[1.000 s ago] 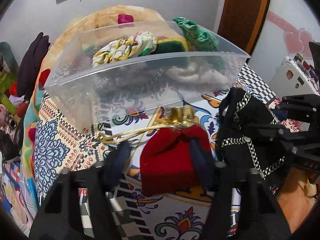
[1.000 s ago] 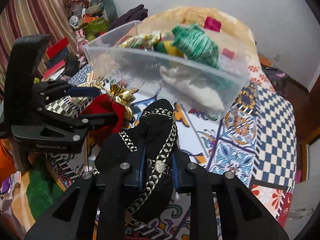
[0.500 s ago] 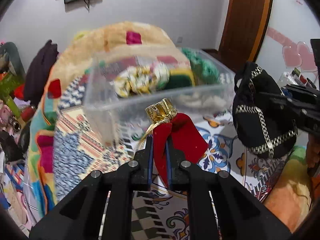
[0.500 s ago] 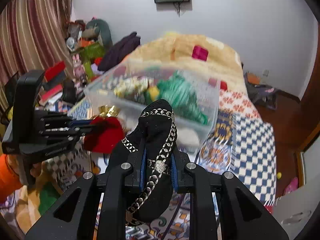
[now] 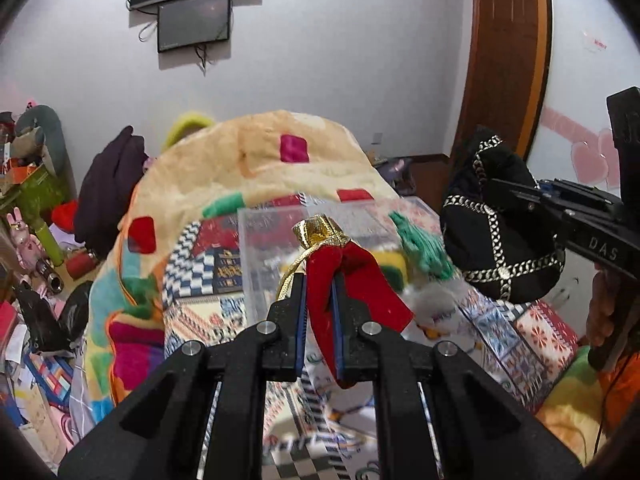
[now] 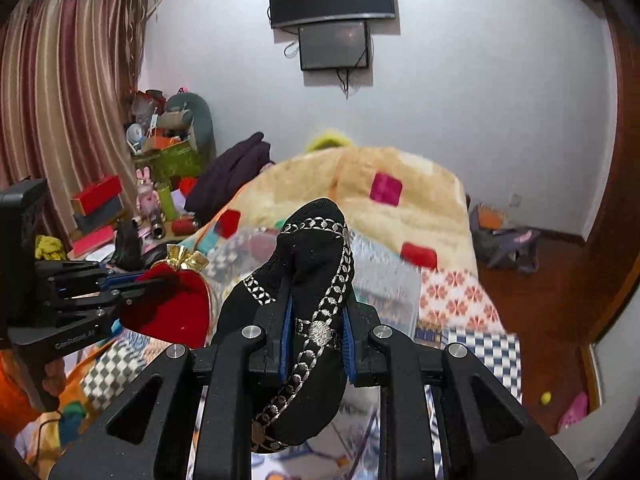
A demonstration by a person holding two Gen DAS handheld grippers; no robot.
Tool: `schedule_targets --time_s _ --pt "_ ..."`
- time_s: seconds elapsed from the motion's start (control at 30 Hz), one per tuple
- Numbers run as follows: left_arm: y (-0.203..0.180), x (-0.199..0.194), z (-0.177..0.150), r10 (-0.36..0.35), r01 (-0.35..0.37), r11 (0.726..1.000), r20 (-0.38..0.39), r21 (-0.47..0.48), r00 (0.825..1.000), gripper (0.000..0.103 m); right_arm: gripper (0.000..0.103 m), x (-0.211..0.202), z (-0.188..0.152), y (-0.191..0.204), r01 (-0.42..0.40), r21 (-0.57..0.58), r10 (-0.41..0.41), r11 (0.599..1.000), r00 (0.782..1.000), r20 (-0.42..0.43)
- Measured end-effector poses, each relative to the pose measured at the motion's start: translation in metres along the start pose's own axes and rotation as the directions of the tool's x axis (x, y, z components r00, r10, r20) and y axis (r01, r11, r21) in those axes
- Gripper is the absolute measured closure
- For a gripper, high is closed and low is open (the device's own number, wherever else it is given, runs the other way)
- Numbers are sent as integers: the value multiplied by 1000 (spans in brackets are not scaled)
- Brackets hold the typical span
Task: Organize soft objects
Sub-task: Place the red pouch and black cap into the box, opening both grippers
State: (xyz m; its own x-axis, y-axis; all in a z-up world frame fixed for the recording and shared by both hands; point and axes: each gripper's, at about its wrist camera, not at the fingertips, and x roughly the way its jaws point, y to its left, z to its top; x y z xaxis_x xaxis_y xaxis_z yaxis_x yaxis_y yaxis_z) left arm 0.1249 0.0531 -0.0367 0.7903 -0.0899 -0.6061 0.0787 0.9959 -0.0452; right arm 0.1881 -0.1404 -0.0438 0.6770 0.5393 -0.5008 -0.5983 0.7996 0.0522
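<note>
Above the bed, each hand-held gripper is clamped: left on red pouch (gold-topped), right on black pouch.

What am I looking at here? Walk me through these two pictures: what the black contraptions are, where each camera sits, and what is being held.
No robot here: a person holds a pair of hand-held tongs in each hand, and each carries a wide-angle camera looking along its two fingers.

The left camera's picture shows the left tongs shut on a red velvet pouch with a gold top.

The right camera's picture shows the right tongs shut on a black pouch trimmed with silver chain.

Each tool also appears at the edge of the other's picture.

Both pouches are lifted above a bed with a patterned cover. On it stands a clear plastic bin already holding soft items, including a green knit piece.
</note>
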Motion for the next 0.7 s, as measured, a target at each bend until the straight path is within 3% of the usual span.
schedule_targets --time_s 0.27,0.7 --pt "4 26 16 42 -42 999 13 3 999 93 84 29 13 6 23 -7 -23 1000 1000 13" --pt "10 97 4 33 -36 999 -129 -19 991 93 84 82 -6 -4 47 4 -46 999 990 -130"
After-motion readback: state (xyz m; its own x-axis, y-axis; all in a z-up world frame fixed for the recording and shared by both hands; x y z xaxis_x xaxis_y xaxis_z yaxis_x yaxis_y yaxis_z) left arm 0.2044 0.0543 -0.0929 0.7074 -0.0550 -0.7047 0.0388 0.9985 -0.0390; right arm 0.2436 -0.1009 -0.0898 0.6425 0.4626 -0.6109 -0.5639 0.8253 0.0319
